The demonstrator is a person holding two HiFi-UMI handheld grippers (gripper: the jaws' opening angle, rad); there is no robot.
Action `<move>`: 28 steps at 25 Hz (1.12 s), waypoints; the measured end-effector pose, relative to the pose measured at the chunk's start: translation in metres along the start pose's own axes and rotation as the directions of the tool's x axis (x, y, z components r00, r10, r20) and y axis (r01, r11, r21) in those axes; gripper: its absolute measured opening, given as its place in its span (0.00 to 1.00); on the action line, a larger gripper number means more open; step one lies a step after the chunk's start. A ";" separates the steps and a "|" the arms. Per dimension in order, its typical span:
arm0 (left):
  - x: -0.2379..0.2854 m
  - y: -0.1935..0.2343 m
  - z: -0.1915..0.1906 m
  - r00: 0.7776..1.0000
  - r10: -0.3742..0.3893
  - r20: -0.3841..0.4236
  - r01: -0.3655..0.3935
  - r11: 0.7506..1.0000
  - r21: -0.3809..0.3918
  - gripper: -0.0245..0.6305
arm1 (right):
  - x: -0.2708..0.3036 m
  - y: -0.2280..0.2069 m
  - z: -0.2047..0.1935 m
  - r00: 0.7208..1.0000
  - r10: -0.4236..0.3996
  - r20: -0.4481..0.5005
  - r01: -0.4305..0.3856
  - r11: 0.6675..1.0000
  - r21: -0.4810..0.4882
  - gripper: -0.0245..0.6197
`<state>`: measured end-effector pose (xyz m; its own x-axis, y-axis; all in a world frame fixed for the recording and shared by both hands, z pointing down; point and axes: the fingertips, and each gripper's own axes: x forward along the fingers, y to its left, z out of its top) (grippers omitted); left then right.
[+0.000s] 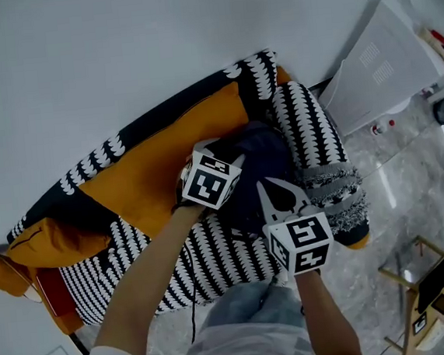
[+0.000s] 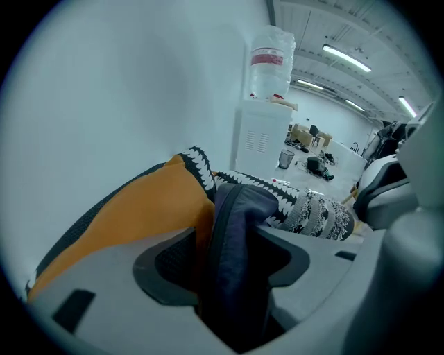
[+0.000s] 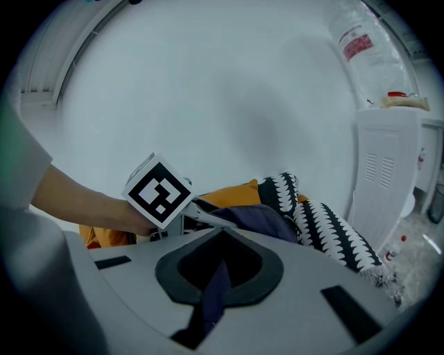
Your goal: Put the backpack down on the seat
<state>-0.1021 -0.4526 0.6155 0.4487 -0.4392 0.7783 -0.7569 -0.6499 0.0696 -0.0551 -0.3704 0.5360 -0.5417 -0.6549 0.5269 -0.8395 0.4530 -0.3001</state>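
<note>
Navy fabric backpack (image 1: 266,165) sat on orange-cushioned sofa seat (image 1: 148,176), straight ahead of both: left gripper (image 2: 232,274) spread around its upright fold, right gripper (image 3: 218,267) pinching its thin dark strap (image 3: 212,298).

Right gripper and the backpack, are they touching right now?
Touching. The right gripper view shows the right gripper with its jaws shut on a dark strap of the backpack, pinched between them.

Left gripper (image 2: 236,249) jaws apart, right gripper (image 3: 220,243) jaws clamped.
</note>
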 end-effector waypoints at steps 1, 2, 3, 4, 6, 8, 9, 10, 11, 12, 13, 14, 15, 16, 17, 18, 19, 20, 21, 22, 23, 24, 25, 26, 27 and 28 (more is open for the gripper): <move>0.000 0.000 0.000 1.000 0.002 0.001 -0.002 1.000 -0.001 0.38 | -0.001 0.000 0.000 1.000 -0.001 0.000 0.001 1.000 0.000 0.04; -0.001 0.000 0.001 1.000 0.005 0.000 -0.005 1.000 -0.004 0.38 | -0.001 0.000 0.000 1.000 -0.002 -0.001 0.002 1.000 0.001 0.04; -0.002 0.000 0.001 1.000 0.007 0.001 -0.007 1.000 -0.007 0.38 | -0.002 0.000 0.000 1.000 -0.002 -0.002 0.002 1.000 0.002 0.04; -0.003 0.000 0.001 1.000 0.008 0.004 -0.008 1.000 -0.012 0.38 | -0.002 0.001 0.000 1.000 -0.002 -0.002 0.002 1.000 0.003 0.04; -0.006 0.001 0.003 1.000 0.012 0.017 -0.012 0.999 -0.030 0.38 | -0.004 0.002 0.001 1.000 -0.002 0.000 0.002 1.000 0.002 0.04; -0.011 0.001 0.006 0.999 0.019 0.028 -0.018 0.999 -0.046 0.38 | -0.005 0.003 0.003 1.000 -0.002 0.001 0.002 1.000 -0.003 0.04; -0.012 0.001 0.007 0.999 0.019 0.031 -0.018 0.999 -0.051 0.38 | -0.006 0.003 0.005 1.000 -0.002 0.001 0.002 1.000 -0.005 0.04; -0.014 0.000 0.008 0.999 0.017 0.035 -0.015 0.998 -0.056 0.38 | -0.007 0.003 0.006 1.000 -0.002 0.001 0.002 1.000 -0.007 0.04; -0.017 -0.001 0.009 0.999 0.015 0.040 -0.013 0.998 -0.061 0.38 | -0.008 0.004 0.008 1.000 -0.002 0.001 0.002 1.000 -0.010 0.04; -0.019 -0.001 0.010 0.999 0.014 0.046 -0.011 0.998 -0.065 0.38 | -0.009 0.005 0.009 1.000 -0.001 0.001 0.001 1.000 -0.013 0.04; -0.022 -0.002 0.012 0.998 0.013 0.054 -0.010 0.998 -0.068 0.38 | -0.010 0.005 0.011 1.000 -0.001 0.002 0.001 1.000 -0.017 0.04; -0.024 -0.003 0.014 0.998 0.014 0.062 -0.009 0.997 -0.072 0.38 | -0.011 0.006 0.014 1.000 0.000 0.004 0.001 1.000 -0.020 0.04; -0.027 -0.004 0.016 0.997 0.014 0.071 -0.009 0.997 -0.075 0.38 | -0.012 0.007 0.016 1.000 0.000 0.006 0.000 1.000 -0.025 0.04; -0.030 -0.005 0.019 0.997 0.015 0.080 -0.008 0.997 -0.079 0.38 | -0.013 0.008 0.019 1.000 0.000 0.007 0.000 1.000 -0.029 0.04; -0.034 -0.006 0.021 0.996 0.015 0.088 -0.008 0.997 -0.083 0.38 | -0.014 0.009 0.021 1.000 0.001 0.008 0.000 0.999 -0.033 0.04; -0.038 -0.008 0.023 0.995 0.015 0.096 -0.007 0.996 -0.086 0.38 | -0.016 0.011 0.024 1.000 0.002 0.010 -0.001 0.999 -0.038 0.04; -0.042 -0.010 0.025 0.995 0.016 0.103 -0.007 0.996 -0.089 0.38 | -0.018 0.013 0.026 1.000 0.003 0.012 -0.003 0.999 -0.044 0.04; -0.046 -0.011 0.027 0.994 0.018 0.110 -0.007 0.996 -0.093 0.38 | -0.020 0.015 0.029 1.000 0.005 0.015 -0.004 0.999 -0.049 0.04; -0.050 -0.013 0.028 0.993 0.019 0.118 -0.008 0.995 -0.098 0.38 | -0.022 0.017 0.032 1.000 0.006 0.018 -0.005 0.999 -0.054 0.04; -0.055 -0.015 0.029 0.992 0.020 0.126 -0.006 0.994 -0.105 0.38 | -0.024 0.019 0.035 1.000 0.006 0.022 -0.005 0.998 -0.058 0.04; -0.059 -0.016 0.031 0.991 0.020 0.135 -0.004 0.994 -0.113 0.38 | -0.027 0.020 0.038 1.000 0.006 0.026 -0.004 0.998 -0.061 0.04; -0.064 -0.018 0.032 0.989 0.021 0.145 -0.003 0.993 -0.120 0.38 | -0.028 0.022 0.041 1.000 0.007 0.031 -0.005 0.998 -0.065 0.04; -0.070 -0.019 0.034 0.987 0.024 0.157 -0.004 0.992 -0.125 0.38 | -0.030 0.024 0.045 0.999 0.009 0.035 -0.007 0.998 -0.068 0.04; -0.075 -0.020 0.037 0.985 0.028 0.169 -0.006 0.991 -0.131 0.38 | -0.031 0.026 0.048 0.999 0.012 0.038 -0.009 0.997 -0.073 0.04; -0.080 -0.021 0.039 0.983 0.034 0.182 -0.008 0.991 -0.137 0.38 | -0.032 0.028 0.052 0.999 0.014 0.041 -0.011 0.997 -0.078 0.04; -0.086 -0.021 0.041 0.980 0.040 0.195 -0.011 0.989 -0.146 0.38 | -0.034 0.030 0.055 0.999 0.016 0.044 -0.013 0.996 -0.083 0.04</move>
<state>-0.1047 -0.4265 0.5213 0.5021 -0.5774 0.6438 -0.8232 -0.5473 0.1511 -0.0646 -0.3676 0.4652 -0.5567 -0.6735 0.4864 -0.8262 0.5099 -0.2395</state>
